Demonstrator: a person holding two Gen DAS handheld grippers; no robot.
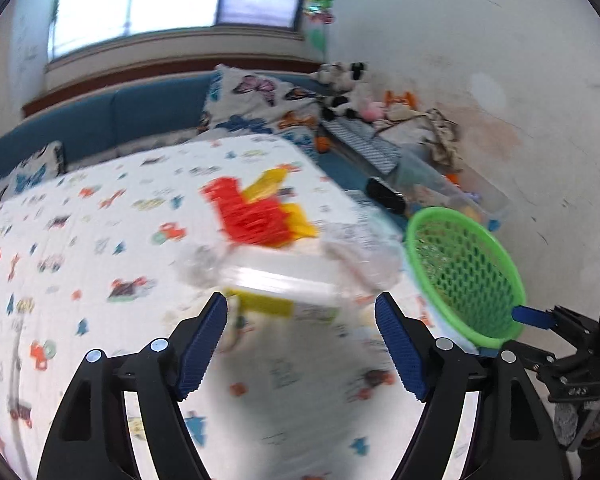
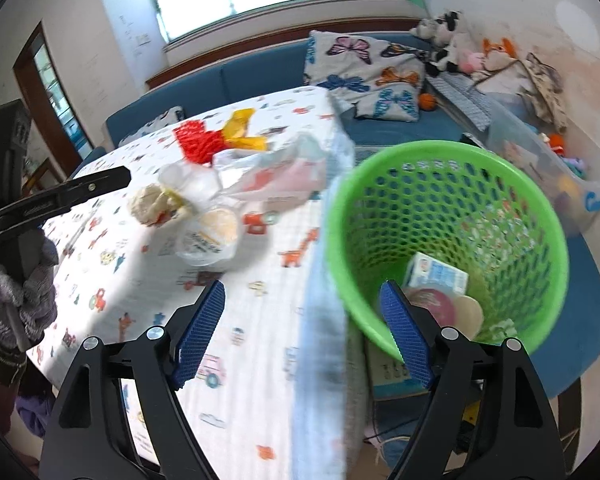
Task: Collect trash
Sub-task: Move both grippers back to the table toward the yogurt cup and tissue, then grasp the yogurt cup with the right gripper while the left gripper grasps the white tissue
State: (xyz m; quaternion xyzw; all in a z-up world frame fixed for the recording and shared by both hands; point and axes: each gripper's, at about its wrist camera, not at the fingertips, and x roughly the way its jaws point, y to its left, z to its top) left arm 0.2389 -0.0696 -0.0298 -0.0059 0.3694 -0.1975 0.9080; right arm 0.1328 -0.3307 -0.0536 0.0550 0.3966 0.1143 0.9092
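A table under a white patterned cloth [image 2: 256,316] carries a pile of trash: a crumpled paper ball [image 2: 152,204], a clear lidded cup [image 2: 212,240], a clear plastic bag [image 2: 276,172], a red net [image 2: 196,140] and a yellow wrapper [image 2: 242,126]. A green mesh basket [image 2: 452,146] at the table's right edge holds a small carton [image 2: 436,272] and round lids. My right gripper [image 2: 302,296] is open over the gap between table and basket, with nothing between its pads. My left gripper [image 1: 302,312] is open and empty just short of a blurred clear container [image 1: 284,272] and the red net [image 1: 252,216].
A blue sofa [image 2: 260,68] with butterfly cushions and soft toys runs behind the table. A clear storage bin [image 2: 548,168] of toys stands right of the basket [image 1: 472,276]. A gloved hand [image 2: 20,292] holds the left gripper at the left edge of the right wrist view.
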